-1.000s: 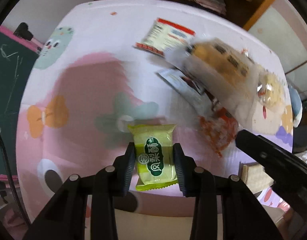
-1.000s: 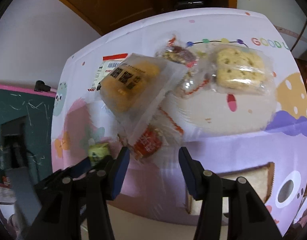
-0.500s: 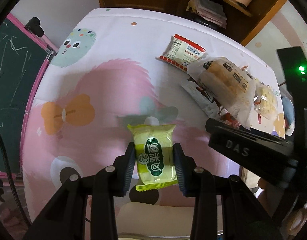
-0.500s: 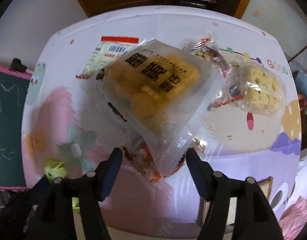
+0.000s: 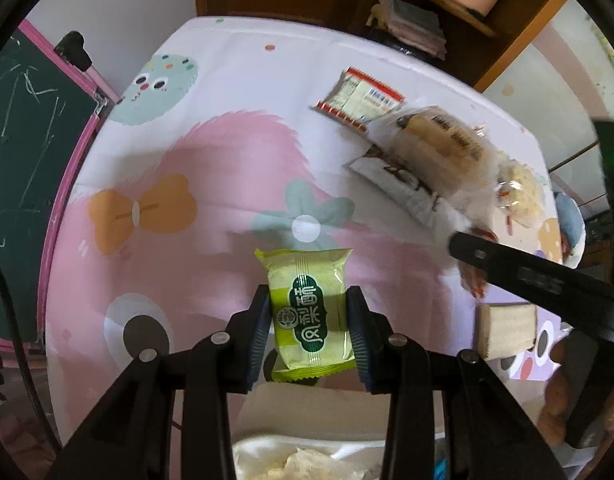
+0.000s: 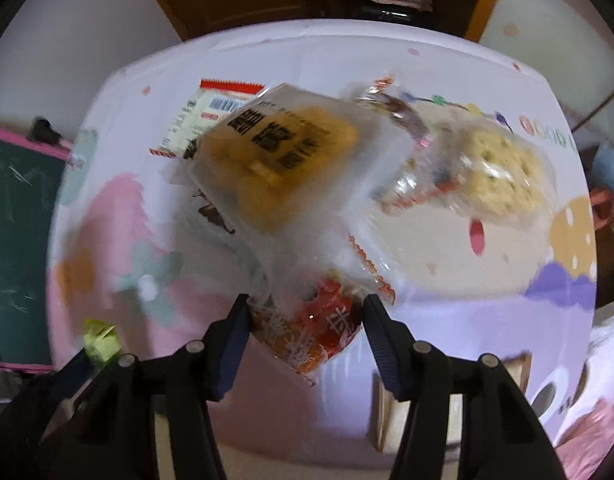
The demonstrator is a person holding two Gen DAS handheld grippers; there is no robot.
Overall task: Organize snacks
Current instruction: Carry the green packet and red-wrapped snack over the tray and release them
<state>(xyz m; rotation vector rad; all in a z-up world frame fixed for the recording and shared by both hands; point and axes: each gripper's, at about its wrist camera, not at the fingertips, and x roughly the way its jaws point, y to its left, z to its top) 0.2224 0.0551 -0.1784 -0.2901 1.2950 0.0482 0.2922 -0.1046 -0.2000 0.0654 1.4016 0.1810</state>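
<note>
1. A table (image 5: 235, 92) takes up most of both views, covered by a pale cloth printed with a big pink patch, an orange bow, a green flower and a mint monster face; lilac cloud shapes and coloured letters show on its far right side in the right wrist view.
2. Behind the table stand a white wall and a brown wooden shelf unit (image 5: 459, 20) holding folded papers and a pink box. A green chalkboard (image 5: 23, 152) with a pink frame stands beside the table's left edge.
3. A large frosted bag of yellow cakes (image 6: 283, 160) with black lettering is blurred; its lower corner reaches down between the right gripper (image 6: 305, 332) fingers, whose jaws are closing. I cannot tell whether the pads press on it.
4. Under and around that bag lie other snacks: a red-edged white packet (image 5: 359, 100), a clear pack of pale biscuit (image 6: 503, 176), a red wrapper (image 6: 311, 332) just ahead of the right fingers, and a dark-printed sachet (image 5: 399, 184).
5. A tan block (image 5: 507, 330) sits near the table's front edge, right of the left tool.
6. The left gripper (image 5: 309, 320) is clamped on a green pastry packet (image 5: 309, 304), held above the cloth's front edge, well apart from the pile.
</note>
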